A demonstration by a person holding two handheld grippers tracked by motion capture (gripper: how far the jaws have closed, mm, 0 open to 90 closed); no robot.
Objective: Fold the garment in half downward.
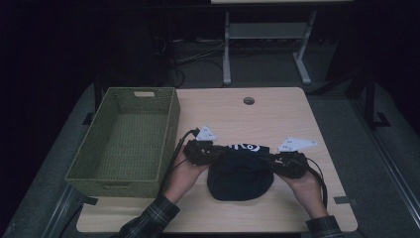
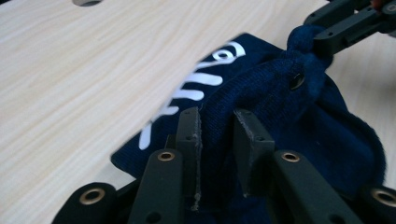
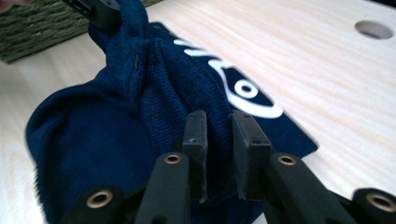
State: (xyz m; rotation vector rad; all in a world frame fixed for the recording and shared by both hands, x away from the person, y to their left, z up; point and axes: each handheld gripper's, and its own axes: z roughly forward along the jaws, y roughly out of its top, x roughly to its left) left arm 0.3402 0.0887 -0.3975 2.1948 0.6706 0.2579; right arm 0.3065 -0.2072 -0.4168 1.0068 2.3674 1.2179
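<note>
Both tools, left tool and right tool, pinch folds of the navy cloth between nearly closed jaws.

The left tongs and the right tongs are black throughout, each built of flat linked bars pinned with brass-ringed rivets. Each ends in two slab-shaped black fingers with small dark screws set in their faces; on the left tongs one pad edge looks worn and frayed. Above each body sits a pale grey three-cornered plate bearing small markings too fine to read. A black cable trails from the rear of each. Behind the tongs, the person's wrists wear dark plaid sleeves with thin lighter stripes.
</note>
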